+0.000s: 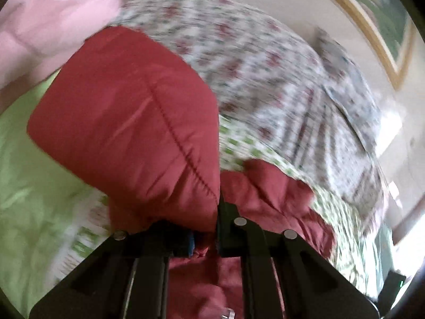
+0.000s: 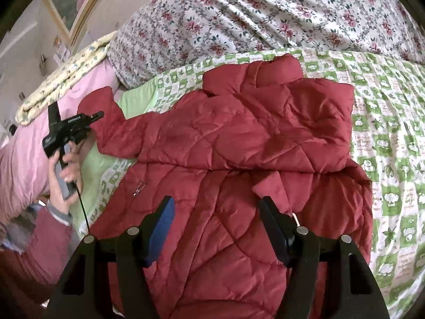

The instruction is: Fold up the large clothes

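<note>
Lying spread on the bed (image 2: 385, 122), red jacket (image 2: 239, 138) with one side already folded over. Left tool (image 1: 204, 239) clenched on a sleeve (image 1: 127, 122), lifted. Right tool (image 2: 216, 228) released, hovering above. Several folds probably left.

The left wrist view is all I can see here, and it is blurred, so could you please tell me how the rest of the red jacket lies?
Observer: The red quilted jacket lies spread on the green checked quilt, with its far side already folded over the body.
Operator: Thank you. Where is the right gripper?
Observer: The right gripper is open above the jacket's near part, holding nothing.
Operator: And which part does my left gripper hold?
Observer: The left gripper is shut on the sleeve, which stretches out to the jacket's left side, towards the pink bedding.
</note>
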`<state>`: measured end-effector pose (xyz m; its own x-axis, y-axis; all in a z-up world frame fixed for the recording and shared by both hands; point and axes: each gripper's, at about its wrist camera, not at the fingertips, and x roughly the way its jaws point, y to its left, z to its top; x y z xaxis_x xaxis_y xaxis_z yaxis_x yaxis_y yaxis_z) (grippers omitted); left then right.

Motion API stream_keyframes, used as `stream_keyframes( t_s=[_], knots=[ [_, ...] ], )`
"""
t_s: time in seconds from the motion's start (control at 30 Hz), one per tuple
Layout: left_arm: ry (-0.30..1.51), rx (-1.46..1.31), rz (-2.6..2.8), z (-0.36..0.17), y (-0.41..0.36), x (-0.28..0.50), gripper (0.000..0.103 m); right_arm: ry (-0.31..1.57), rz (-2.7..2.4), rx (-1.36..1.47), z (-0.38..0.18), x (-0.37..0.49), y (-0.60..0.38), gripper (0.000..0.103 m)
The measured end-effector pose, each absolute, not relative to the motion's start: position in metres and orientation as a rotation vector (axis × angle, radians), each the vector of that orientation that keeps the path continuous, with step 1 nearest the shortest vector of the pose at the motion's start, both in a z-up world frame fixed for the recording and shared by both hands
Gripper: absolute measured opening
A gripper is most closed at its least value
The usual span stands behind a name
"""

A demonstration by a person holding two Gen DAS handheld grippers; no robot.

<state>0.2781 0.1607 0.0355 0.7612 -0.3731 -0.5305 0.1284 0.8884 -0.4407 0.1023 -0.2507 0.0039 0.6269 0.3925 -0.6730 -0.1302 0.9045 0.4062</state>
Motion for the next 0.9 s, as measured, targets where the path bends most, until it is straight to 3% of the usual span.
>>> stream_keyframes(
  t_s=[0.43,0.9],
  knots=[
    [0.684,-0.190,-0.481,0.029,0.025,0.260,0.009,0.815,0.252,0.423,-0.001,0.108,-0.285,0.068],
    [0.753,0.047,-0.580,-0.023,-0.099,0.249,0.009,0.802,0.145,0.539,-0.019,0.128,-0.337,0.070]
  ],
)
